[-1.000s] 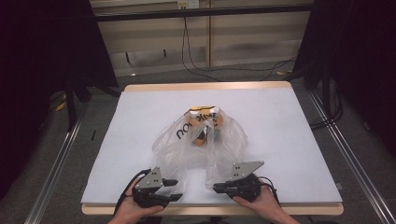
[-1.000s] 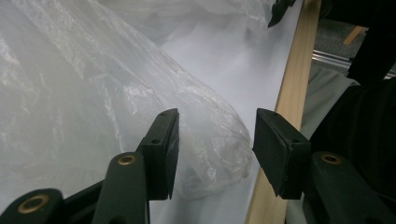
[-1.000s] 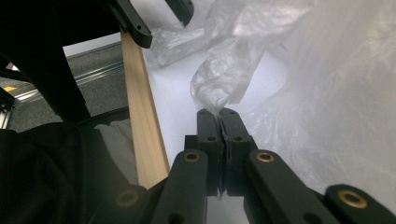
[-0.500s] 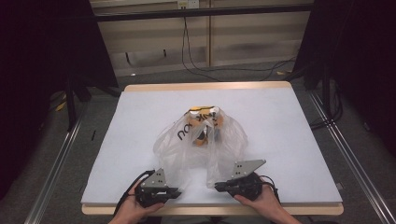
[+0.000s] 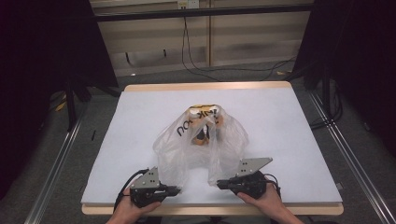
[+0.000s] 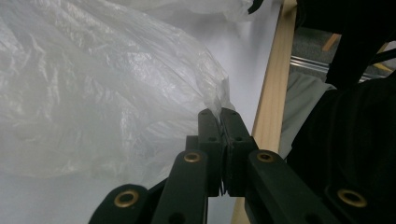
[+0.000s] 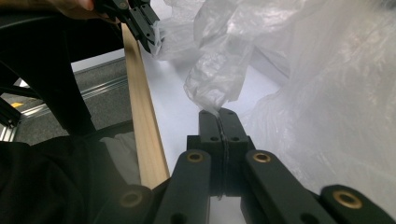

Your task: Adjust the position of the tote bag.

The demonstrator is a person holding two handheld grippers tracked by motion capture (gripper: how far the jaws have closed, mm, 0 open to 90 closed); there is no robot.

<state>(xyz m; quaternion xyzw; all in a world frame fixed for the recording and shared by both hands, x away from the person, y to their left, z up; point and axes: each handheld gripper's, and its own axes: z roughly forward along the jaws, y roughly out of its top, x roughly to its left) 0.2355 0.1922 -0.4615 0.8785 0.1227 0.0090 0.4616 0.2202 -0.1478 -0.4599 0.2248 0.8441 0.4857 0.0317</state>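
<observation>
A clear plastic bag lies in the middle of the white table. Inside it sits an orange and yellow packet with black lettering. My left gripper is at the near edge, shut on the bag's left corner. In the left gripper view the jaws pinch a point of the film. My right gripper is shut on the bag's right corner, and a twisted strip of film rises from its jaws. The left gripper also shows far off in the right gripper view, holding film.
The table's wooden front edge runs just under both grippers, also seen as the wooden edge. A hand holds each gripper from below. Dark stands and cables are on the floor around the table.
The left gripper's jaws have come together on the bag's left corner, where they stood apart a second ago. The right gripper and the bag have barely moved.
</observation>
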